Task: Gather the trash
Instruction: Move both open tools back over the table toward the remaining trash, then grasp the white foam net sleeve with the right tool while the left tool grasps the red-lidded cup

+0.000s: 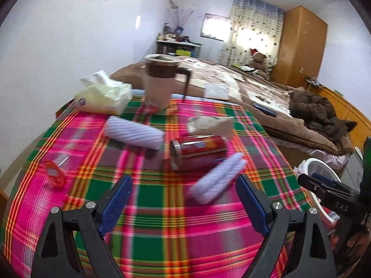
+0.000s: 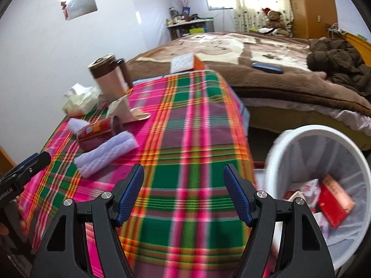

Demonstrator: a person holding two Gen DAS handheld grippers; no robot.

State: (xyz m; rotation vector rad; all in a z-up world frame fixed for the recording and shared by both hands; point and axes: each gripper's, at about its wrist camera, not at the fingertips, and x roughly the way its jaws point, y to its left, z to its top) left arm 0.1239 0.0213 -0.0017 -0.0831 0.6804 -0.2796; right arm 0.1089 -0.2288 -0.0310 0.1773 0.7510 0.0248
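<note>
Trash still lay scattered on the table under its pink, green and orange plaid cloth: a red metal drink can on its side near the middle, two pale lilac ridged foam sleeves, one behind and left of the can and one just in front of it, apparently touching it, and a crumpled cream paper wrapper just behind. The can's long axis ran roughly across the left wrist view, its silver end facing left and slightly toward the camera; the nearer sleeve slanted from lower left up to the right, its far tip by the can. The left gripper hung above the cloth with its blue-padded jaws spread wide and nothing between them, the nearer sleeve lying just ahead. The right gripper was likewise wide open and empty, over bare cloth near the table edge, beside the white mesh wastebasket that already held red and white packets. The step in hand looked like a reach for the next piece. To do it well, the left jaws would best straddle the nearer sleeve across its narrow width, not along its length, and close gently since foam yields. The can could roll if nudged. The brown and beige lidded jug and the soft tissue pack at the back were probably not trash.
</note>
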